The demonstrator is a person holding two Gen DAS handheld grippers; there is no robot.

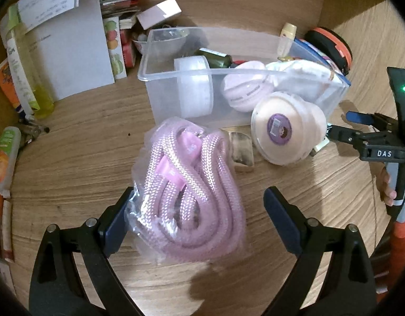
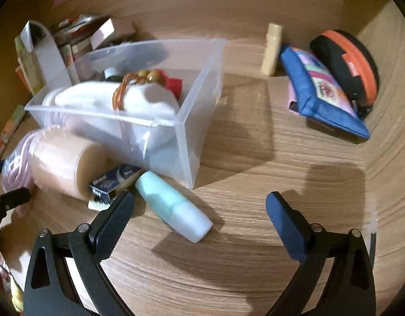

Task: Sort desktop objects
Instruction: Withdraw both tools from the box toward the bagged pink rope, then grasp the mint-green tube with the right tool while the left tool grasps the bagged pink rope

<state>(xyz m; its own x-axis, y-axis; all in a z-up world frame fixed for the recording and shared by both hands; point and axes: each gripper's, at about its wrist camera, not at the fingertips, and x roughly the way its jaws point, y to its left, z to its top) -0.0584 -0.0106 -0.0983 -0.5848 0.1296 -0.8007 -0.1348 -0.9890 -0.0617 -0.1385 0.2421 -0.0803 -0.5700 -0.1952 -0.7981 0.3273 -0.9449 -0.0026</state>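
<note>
A clear plastic bin stands on the wooden desk and holds a white round box, a pink puff case and white cloth. A bagged pink rope lies between the fingers of my open left gripper; its left pad touches the bag. A beige jar lies on its side by the bin. My right gripper is open and empty over a pale blue-green bottle lying beside the bin. The right gripper also shows in the left wrist view.
A blue pouch, an orange-black case and a cream tube sit at the back right. Booklets, cards and a white paper pile at the back left, with a yellow bottle and tubes along the left edge.
</note>
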